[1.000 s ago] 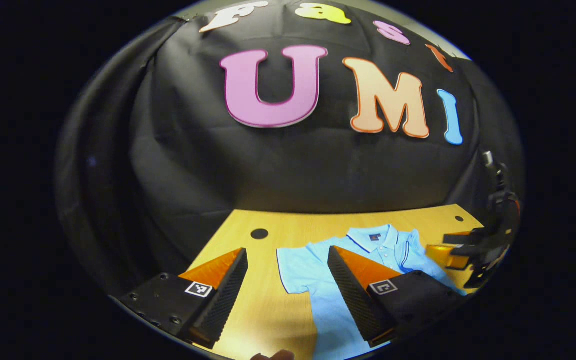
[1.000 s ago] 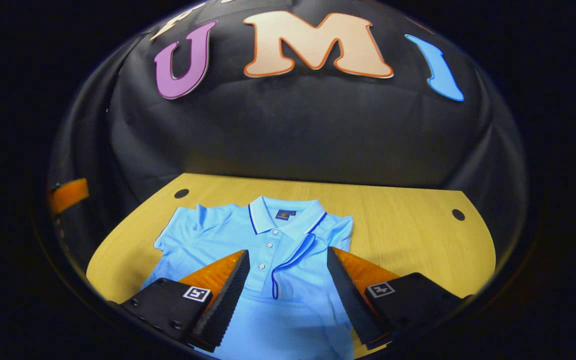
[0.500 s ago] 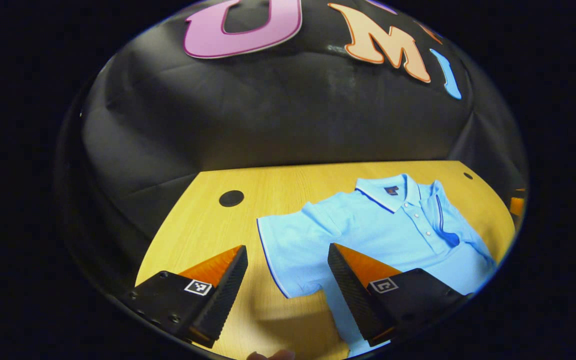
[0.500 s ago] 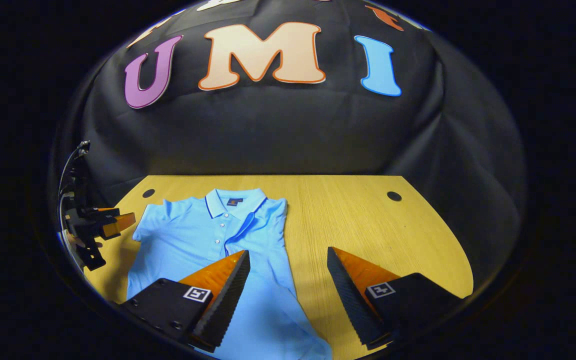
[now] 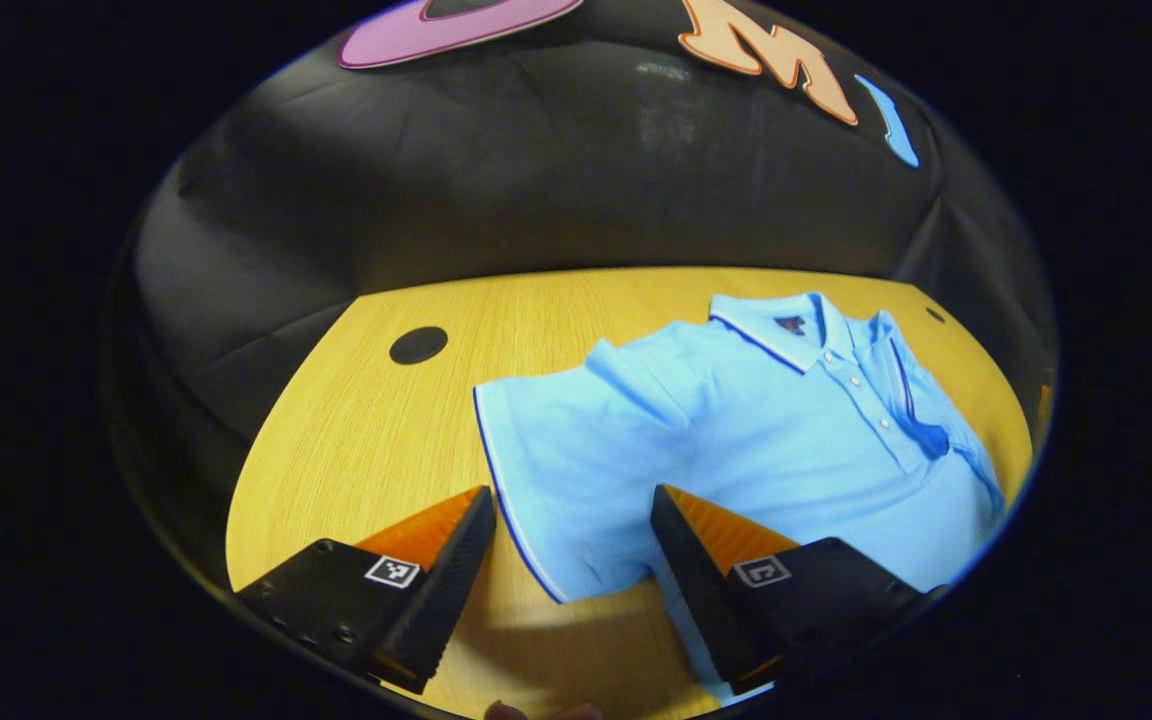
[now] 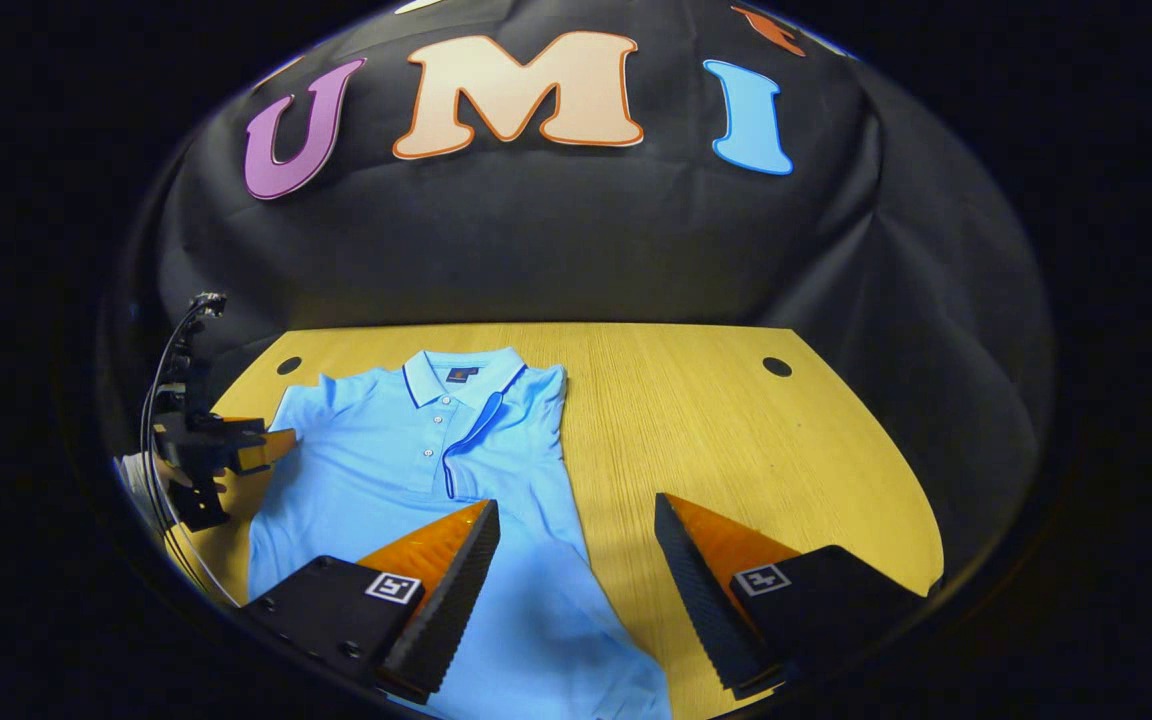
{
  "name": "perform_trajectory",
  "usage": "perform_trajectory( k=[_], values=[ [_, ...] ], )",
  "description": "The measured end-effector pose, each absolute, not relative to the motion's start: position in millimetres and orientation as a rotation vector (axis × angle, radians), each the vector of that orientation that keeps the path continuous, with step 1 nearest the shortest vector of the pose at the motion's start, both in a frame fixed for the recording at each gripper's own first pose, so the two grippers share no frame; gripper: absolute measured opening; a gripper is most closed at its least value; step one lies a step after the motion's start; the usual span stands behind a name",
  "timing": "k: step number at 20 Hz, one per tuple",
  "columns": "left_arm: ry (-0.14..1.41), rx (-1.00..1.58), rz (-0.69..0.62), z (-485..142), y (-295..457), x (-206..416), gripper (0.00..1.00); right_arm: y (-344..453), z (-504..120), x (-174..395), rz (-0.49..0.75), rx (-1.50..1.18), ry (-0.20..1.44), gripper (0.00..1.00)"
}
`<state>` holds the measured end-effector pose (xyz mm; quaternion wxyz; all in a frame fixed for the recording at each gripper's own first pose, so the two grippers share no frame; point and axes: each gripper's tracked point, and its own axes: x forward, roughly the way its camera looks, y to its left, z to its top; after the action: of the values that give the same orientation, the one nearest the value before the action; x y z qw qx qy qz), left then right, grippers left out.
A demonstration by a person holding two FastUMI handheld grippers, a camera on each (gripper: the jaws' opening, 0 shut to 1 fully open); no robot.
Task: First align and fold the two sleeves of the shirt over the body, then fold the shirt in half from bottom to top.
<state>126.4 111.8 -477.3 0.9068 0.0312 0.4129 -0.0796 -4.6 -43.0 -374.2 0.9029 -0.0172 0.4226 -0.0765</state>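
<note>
Shirt lies flat on the wooden surface, collar toward the booth wall, a light blue polo with dark trim. In the right gripper view we see that one sleeve is already folded over the body, its trimmed edge running down beside the buttons. The other sleeve is still spread out to the side.

What has changed in the last second: our left hand-held gripper has come lower and closer to the unfolded sleeve, so the sleeve now looks bigger and its hem sits between the two fingers, which stand well apart and hold nothing. Our right hand-held gripper has moved off the middle of the shirt toward the shirt's folded side, and now its fingers, also apart and empty, stand one over the cloth and one over bare wood. In the right gripper view the left hand-held gripper also shows at the far left edge, just beside the spread sleeve.

We judge that the first sleeve fold is finished and the second one is about to begin; the bottom-to-top fold is not yet done.

Around the shirt we see only two dark round holes in the surface, well apart from the cloth. Nothing blocks the way. The thin cloth lying flat may be difficult to pinch without dragging the body.
</note>
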Motion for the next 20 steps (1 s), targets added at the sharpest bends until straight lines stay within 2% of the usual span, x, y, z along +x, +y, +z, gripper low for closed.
perform_trajectory(
  k=[1, 3, 4, 5, 6, 7, 9, 10, 14, 20],
  values=[
    [0.842, 0.051, -0.171, -476.9, 111.3, 128.6, 0.99, -42.9, -375.1, -4.7, -0.157, -0.035, 0.878, 0.98],
    [0.835, 0.042, -0.177, -477.2, 107.2, 130.2, 0.83, -43.7, -377.1, -5.7, -0.157, -0.040, 0.883, 0.98],
    [0.831, 0.037, -0.177, -477.4, 103.7, 131.8, 0.70, -43.5, -377.4, -6.4, -0.155, -0.041, 0.885, 0.96],
    [0.834, 0.030, -0.181, -478.7, 100.5, 131.4, 0.68, -42.6, -377.0, -6.3, -0.152, -0.041, 0.886, 0.96],
    [0.832, 0.018, -0.193, -477.2, 96.0, 130.7, 0.52, -42.3, -378.2, -6.1, -0.149, -0.043, 0.885, 0.96],
    [0.827, -0.002, -0.208, -476.4, 89.5, 130.4, 0.45, -42.3, -379.2, -6.3, -0.145, -0.047, 0.885, 0.98],
    [0.821, -0.019, -0.189, -476.5, 87.8, 133.1, 0.07, -41.9, -381.0, -7.5, -0.136, -0.045, 0.885, 0.98],
    [0.832, -0.011, -0.175, -476.1, 89.6, 132.9, 0.00, -41.5, -381.0, -7.9, -0.133, -0.040, 0.884, 0.98],
    [0.794, 0.011, -0.129, -452.9, 73.9, 139.5, 0.00, -49.9, -375.2, -14.0, -0.125, -0.030, 0.872, 0.96],
    [0.708, 0.069, -0.234, -412.8, 3.1, 157.1, 0.00, -79.6, -361.1, -19.3, -0.144, 0.021, 0.841, 0.98]
  ],
)
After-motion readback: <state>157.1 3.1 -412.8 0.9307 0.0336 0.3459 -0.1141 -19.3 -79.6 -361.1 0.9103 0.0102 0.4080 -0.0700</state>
